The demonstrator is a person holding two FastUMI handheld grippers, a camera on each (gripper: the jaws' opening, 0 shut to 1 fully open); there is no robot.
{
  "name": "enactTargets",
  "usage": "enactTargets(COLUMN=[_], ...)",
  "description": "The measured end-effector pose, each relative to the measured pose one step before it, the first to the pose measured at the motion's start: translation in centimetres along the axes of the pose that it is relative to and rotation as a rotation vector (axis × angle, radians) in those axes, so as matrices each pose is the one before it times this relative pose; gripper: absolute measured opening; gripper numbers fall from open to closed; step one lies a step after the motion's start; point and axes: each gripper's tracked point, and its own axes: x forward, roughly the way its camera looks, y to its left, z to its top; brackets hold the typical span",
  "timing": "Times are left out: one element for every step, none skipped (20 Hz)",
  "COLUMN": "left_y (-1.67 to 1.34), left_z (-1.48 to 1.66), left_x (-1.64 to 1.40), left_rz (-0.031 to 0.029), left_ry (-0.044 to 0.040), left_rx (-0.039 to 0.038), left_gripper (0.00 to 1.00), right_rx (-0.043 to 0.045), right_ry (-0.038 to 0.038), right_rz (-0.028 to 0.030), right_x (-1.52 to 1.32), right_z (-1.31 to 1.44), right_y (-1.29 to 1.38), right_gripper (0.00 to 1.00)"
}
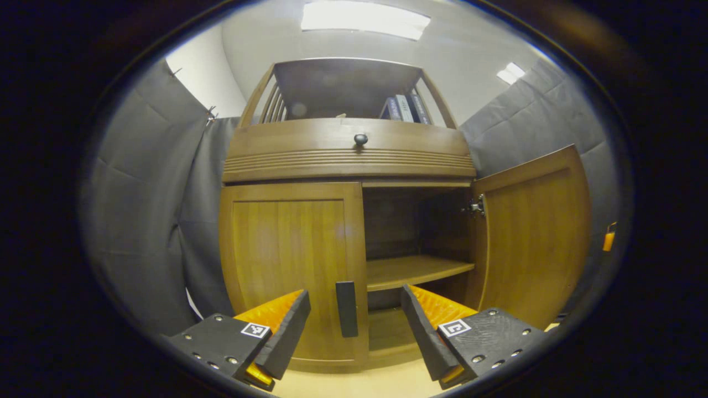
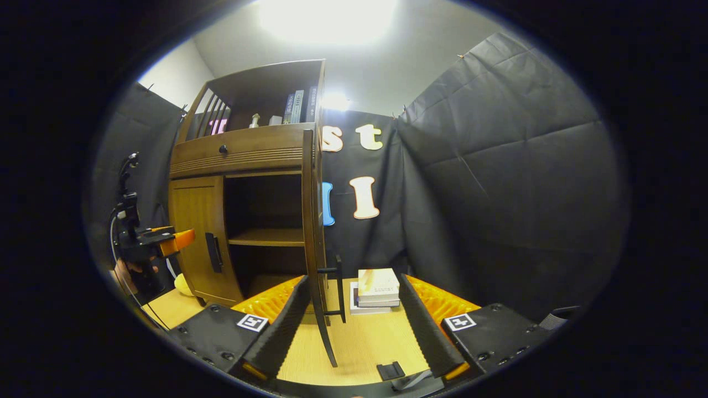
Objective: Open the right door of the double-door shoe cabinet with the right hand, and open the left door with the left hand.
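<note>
Both grippers gape wide, gripping nothing, before a half-opened shoe cabinet.
Left gripper (image 1: 354,326) frames the shut left door's handle (image 1: 347,308), ready to pull; right gripper (image 2: 351,320) straddles the swung-out right door's (image 2: 312,221) handle (image 2: 337,290), apparently letting go.

Left hand-held gripper (image 1: 354,326): fingers spread wide apart, nothing pressed between them, pointing level and forward. In the right gripper view the same unit (image 2: 166,239) shows at far left, held upright in a hand (image 2: 133,271) gripping it from below, a cable trailing down from it. Right hand-held gripper (image 2: 351,326): fingers also spread wide, tips apart, neither finger pressing on anything; it sits low, aimed forward and slightly upward.
</note>
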Motion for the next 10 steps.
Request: enactTargets(left_y=[0.291,0.128,0.134,0.093,-0.028,0.047,0.035,-0.002,0.224,0.281], left_z=[-0.444,-0.481,-0.725,-0.714,-0.695,-0.861,-0.772,-0.586,-0.596,-0.286], left_x=[0.899,0.989,0.733,1.146,0.96,0.901,0.697,0.631,0.824,0.602], left_rz=[0.00839,0.00314,0.00388,0.00543,0.00319,0.00436,0.00105,-0.0001,0.00408,0.00682], left_ry=[0.0053,0.00234,0.00512,0.00922,0.00907,0.01588,0.01499,0.01525,0.01183,0.00526], left_rx=[0.00645,0.00765,0.00798,0.01094,0.00567,0.00192,-0.00536,-0.01145,-0.01096,-0.00684], left_gripper=[0.95,0.95,0.95,0.95,0.95,0.95,0.95,0.95,0.95,0.95], right_rx=[0.00223,0.00603,0.00622,0.00085,-0.00485,-0.00562,-0.00285,-0.00131,-0.00089,-0.00053], right_ry=[0.00786,0.00783,0.00794,0.00584,0.00252,0.00195,0.0011,0.00395,0.00351,0.00303], right_rz=[-0.01813,-0.01231,-0.00598,-0.01001,-0.01087,-0.01342,-0.01106,-0.01419,-0.00926,-0.01033], right_x=[-0.492,-0.476,-0.507,-0.328,-0.324,-0.345,-0.277,-0.291,-0.197,-0.208], right_z=[-0.369,-0.352,-0.19,-0.215,-0.129,-0.135,-0.03,-0.122,-0.042,-0.104], right_y=[-0.449,-0.285,-0.211,-0.288,-0.352,-0.552,-0.373,-0.492,-0.261,-0.283], right_gripper=[0.97,0.93,0.93,0.93,0.95,0.93,0.93,0.93,0.93,0.93])
